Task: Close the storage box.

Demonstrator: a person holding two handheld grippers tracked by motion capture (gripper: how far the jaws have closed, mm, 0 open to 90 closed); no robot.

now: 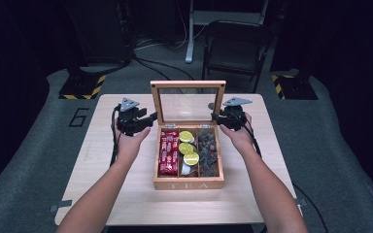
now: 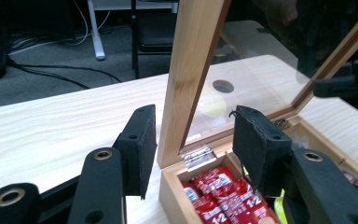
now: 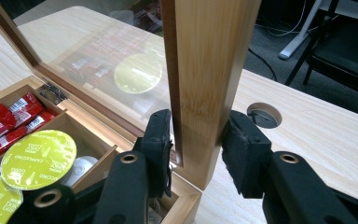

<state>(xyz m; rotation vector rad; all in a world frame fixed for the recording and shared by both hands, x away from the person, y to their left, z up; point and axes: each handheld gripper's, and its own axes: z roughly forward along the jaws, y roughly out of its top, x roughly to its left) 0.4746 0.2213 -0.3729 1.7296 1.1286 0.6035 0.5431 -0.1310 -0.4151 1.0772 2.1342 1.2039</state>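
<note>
A wooden tea box (image 1: pixel 188 184) stands in the middle of the table with its glass lid (image 1: pixel 188 83) raised upright. Red packets (image 1: pixel 169 153) fill its left compartment, yellow-green capsules (image 1: pixel 187 145) the middle one and dark sachets (image 1: pixel 208 150) the right one. My left gripper (image 1: pixel 148 119) is at the lid's left edge. In the left gripper view its jaws (image 2: pixel 196 126) stand open astride the lid's wooden frame (image 2: pixel 191 70), with a gap on each side. My right gripper (image 1: pixel 217 117) is shut on the lid's right frame (image 3: pixel 209 56), both pads (image 3: pixel 161 140) pressing the wood.
The light wooden table (image 1: pixel 126 204) has a round cable hole (image 3: pixel 263 114) behind the box on the right. A dark folding chair (image 1: pixel 235 48) and a desk leg (image 1: pixel 190 34) stand beyond the far edge. Cables run across the grey floor.
</note>
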